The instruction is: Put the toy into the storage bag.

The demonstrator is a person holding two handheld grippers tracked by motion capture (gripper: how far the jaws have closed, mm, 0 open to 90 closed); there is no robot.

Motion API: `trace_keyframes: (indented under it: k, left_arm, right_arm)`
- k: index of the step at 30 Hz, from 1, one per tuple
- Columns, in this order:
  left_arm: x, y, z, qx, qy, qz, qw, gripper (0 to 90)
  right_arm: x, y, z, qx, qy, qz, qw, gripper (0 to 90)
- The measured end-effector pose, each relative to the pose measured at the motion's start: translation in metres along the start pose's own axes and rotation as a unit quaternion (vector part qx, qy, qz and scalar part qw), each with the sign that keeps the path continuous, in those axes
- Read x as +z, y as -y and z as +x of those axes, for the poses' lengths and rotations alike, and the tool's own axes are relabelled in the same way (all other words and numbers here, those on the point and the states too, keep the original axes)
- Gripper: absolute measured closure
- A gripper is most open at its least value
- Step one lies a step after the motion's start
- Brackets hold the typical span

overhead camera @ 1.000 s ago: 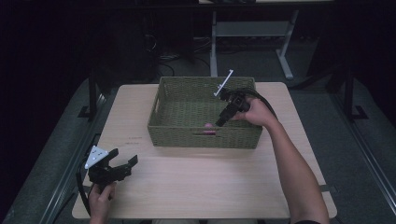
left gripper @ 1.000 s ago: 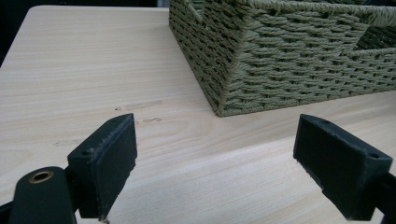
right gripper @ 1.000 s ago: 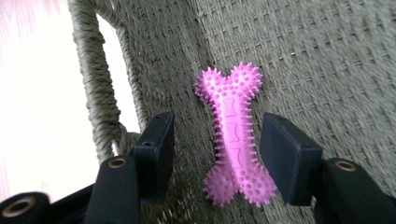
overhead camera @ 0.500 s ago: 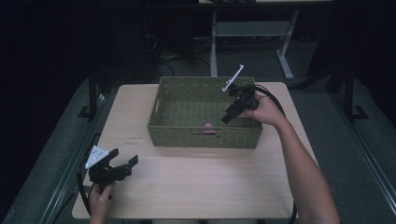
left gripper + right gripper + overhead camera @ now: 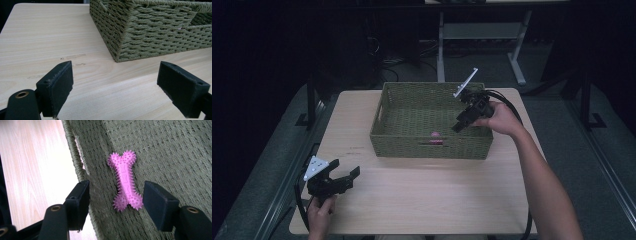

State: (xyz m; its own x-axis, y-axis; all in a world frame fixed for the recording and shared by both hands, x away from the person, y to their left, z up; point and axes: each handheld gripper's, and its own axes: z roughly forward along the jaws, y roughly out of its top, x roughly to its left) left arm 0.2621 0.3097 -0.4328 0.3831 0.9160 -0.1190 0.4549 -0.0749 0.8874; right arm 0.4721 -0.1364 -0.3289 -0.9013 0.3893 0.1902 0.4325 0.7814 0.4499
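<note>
On the woven floor of the green basket [image 5: 384,107], close against its near wall: 1 pink spiked bone toy [image 5: 125,181], lying flat and free, touched by nothing. Long axis set roughly along the line of the right gripper's reach, 1 knobbed end nearer the jaws, the other farther off, so that a grip across the narrow waist was judged possible without turning the wrist. Seen from the high view as a small pink spot [image 5: 435,135] below and left of the right gripper [image 5: 460,123].

Right gripper [image 5: 116,203]: raised over the basket's right half, tilted down toward the toy, jaws about half apart and just been opening, nothing between the pads. Toy below and ahead of the jaws, clear of both.

Left gripper [image 5: 346,176]: resting at the table's [image 5: 422,195] near left corner, jaws spread wide and empty, pointed at the basket's outer corner [image 5: 120,53]. Well apart from the toy; right hand [image 5: 502,117] much the nearer.
</note>
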Motion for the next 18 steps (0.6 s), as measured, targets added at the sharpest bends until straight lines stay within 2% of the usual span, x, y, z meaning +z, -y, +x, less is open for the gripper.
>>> trace_keyframes:
  k: [8, 18]
  left_arm:
    - [0.0, 0.0, -0.001, 0.003, 0.002, 0.001, 1.0, 13.0]
    - [0.001, 0.0, -0.002, 0.003, 0.002, 0.001, 1.0, 13.0]
  right_arm:
    - [-0.012, 0.006, 0.004, 0.002, 0.002, -0.012, 0.9999, 37.6]
    - [-0.024, 0.015, 0.012, 0.0, 0.014, -0.012, 0.9998, 35.8]
